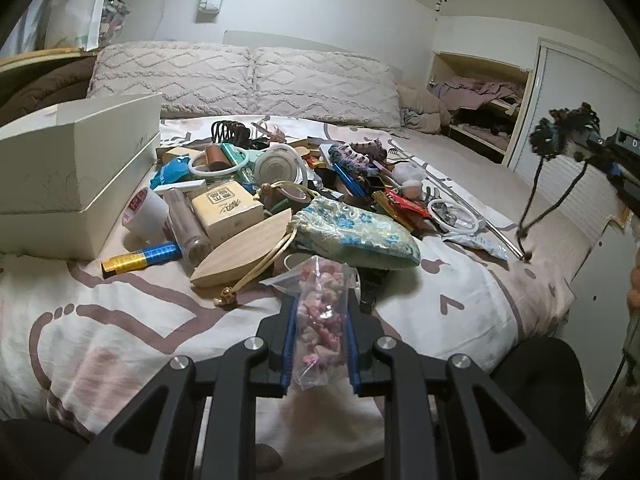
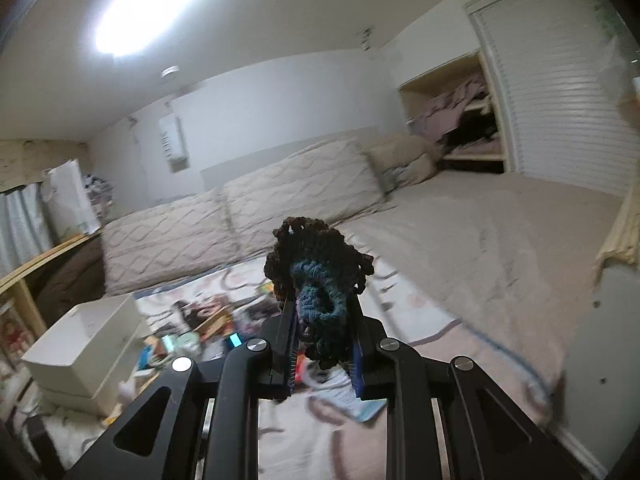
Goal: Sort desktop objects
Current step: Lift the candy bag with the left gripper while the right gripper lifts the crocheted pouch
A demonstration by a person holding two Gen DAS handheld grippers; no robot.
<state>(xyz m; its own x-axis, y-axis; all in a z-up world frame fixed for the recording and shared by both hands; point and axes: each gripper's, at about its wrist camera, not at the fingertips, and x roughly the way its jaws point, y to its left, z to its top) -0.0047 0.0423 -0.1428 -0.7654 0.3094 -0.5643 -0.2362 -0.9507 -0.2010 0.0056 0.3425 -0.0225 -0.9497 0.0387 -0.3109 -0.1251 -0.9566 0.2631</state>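
Left wrist view: left gripper (image 1: 321, 312) clamped on a small clear zip bag of pink and white beads (image 1: 322, 316), jaws pressing both sides of the bag, held just above the patterned bedspread (image 1: 100, 320). Directly ahead, a heap of small objects on the bed: a blue-and-gold brocade pouch (image 1: 356, 232) touching a flat wooden boat-shaped piece (image 1: 244, 248), with a tan cord and bead trailing toward the bag. Further left, a cream box with printed characters (image 1: 226, 208), a white cup with a red label (image 1: 146, 212), a clear tube (image 1: 188, 224), and a blue-and-gold cylinder (image 1: 140, 258) lying apart near the front. A white lidded box (image 1: 80, 168) beside the heap on the left. 2 white rings (image 1: 212, 166) and a round clear lid (image 1: 276, 166) deeper in the pile. 2 textured pillows (image 1: 244, 76) along the headboard. At the right edge, right gripper (image 1: 576, 142) raised in the air, holding a dark crochet piece (image 1: 554, 136) with strings hanging down.

Right wrist view: right gripper (image 2: 322, 324) closed on the crochet piece (image 2: 318, 276), brown outside and teal at the centre, bunched between the jaws and lifted well above the bed. Below, blurred, the heap and the white lidded box (image 2: 88, 348) at lower left. Closet shelves with clothes (image 2: 460, 120) at the far right.
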